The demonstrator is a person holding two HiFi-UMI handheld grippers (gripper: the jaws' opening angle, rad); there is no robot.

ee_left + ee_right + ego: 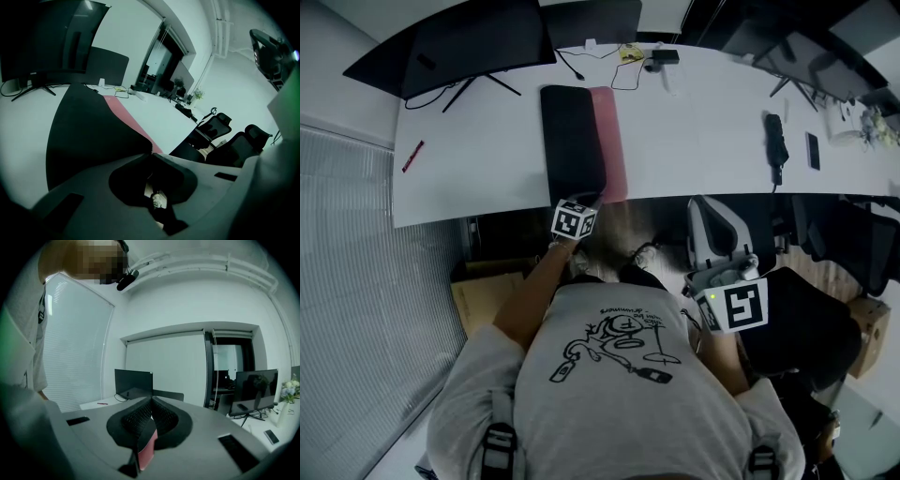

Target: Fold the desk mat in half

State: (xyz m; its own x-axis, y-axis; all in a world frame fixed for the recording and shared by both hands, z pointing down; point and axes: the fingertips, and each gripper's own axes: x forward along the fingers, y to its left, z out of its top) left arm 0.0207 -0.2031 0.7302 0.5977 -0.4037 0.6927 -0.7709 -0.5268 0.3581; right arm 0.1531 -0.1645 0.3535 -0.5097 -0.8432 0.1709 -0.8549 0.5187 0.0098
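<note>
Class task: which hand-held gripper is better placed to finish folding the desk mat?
Left. The left hand-held gripper is shut on the near corner of the desk mat; the right hand-held gripper hangs beside the person, off the table.

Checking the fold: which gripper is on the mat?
The left gripper, shut on the near edge of the mat; the right gripper is off the table.
</note>
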